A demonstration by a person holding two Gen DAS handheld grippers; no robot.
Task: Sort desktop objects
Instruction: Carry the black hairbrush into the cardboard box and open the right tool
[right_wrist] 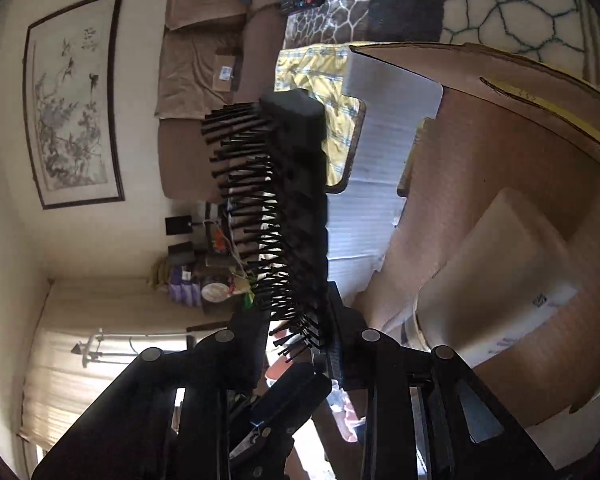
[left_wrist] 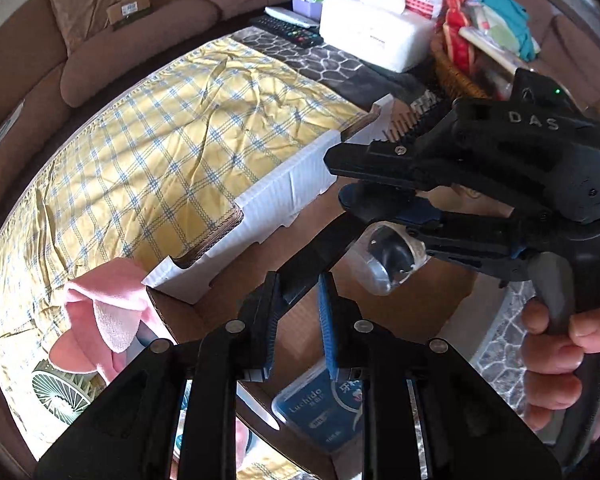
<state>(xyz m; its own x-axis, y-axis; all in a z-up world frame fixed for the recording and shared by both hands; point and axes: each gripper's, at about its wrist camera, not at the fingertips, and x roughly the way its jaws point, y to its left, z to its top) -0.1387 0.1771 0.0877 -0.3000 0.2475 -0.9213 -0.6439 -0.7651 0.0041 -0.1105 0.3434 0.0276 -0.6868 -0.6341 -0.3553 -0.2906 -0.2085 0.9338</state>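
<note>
My left gripper (left_wrist: pixel 298 322) is shut on the black handle (left_wrist: pixel 316 256) of a hairbrush and holds it over an open cardboard box (left_wrist: pixel 440 280). My right gripper (left_wrist: pixel 342 178) comes in from the right and closes on the same brush further up; its bristles (left_wrist: pixel 410 122) stick out behind the upper finger. In the right wrist view the brush head (right_wrist: pixel 296 200) with its black bristles rises between my right gripper's (right_wrist: pixel 300 356) fingers, above the box (right_wrist: pixel 520 184).
A blue Luchido case (left_wrist: pixel 320 408) and a clear cup (left_wrist: pixel 384 260) lie in the box. A pink cloth (left_wrist: pixel 108 316) lies on the yellow checked tablecloth (left_wrist: pixel 160 136). Remotes (left_wrist: pixel 288 28), a tissue pack (left_wrist: pixel 372 36) and a wicker basket (left_wrist: pixel 456 76) stand at the far end.
</note>
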